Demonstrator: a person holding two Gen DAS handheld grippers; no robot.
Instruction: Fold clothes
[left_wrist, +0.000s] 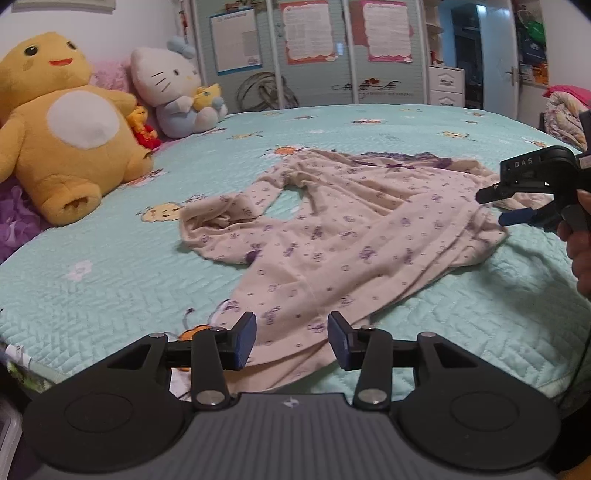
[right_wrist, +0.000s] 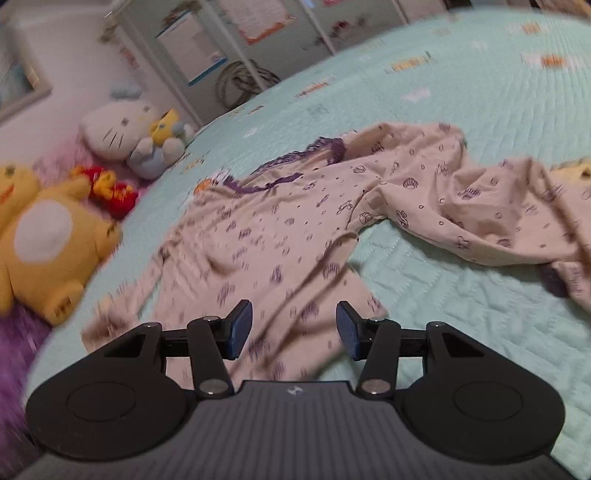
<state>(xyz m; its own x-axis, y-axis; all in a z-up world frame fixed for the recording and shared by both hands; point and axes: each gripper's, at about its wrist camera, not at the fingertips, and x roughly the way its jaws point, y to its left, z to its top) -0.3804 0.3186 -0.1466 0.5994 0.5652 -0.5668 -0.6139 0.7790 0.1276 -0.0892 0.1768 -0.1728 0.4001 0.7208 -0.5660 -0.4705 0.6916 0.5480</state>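
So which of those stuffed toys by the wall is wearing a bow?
The white cat plush: a pale blue bow sits on its head. The big yellow plush beside it has none, only a white belly patch; the small yellow toy sits in the cat's arms.

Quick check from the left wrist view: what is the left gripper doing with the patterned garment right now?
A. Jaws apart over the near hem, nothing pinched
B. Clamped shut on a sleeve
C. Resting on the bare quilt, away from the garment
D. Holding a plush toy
A. The left gripper has its jaws apart above the near hem of the garment; the cloth lies flat on the quilt, with no fold pinched between the pads.
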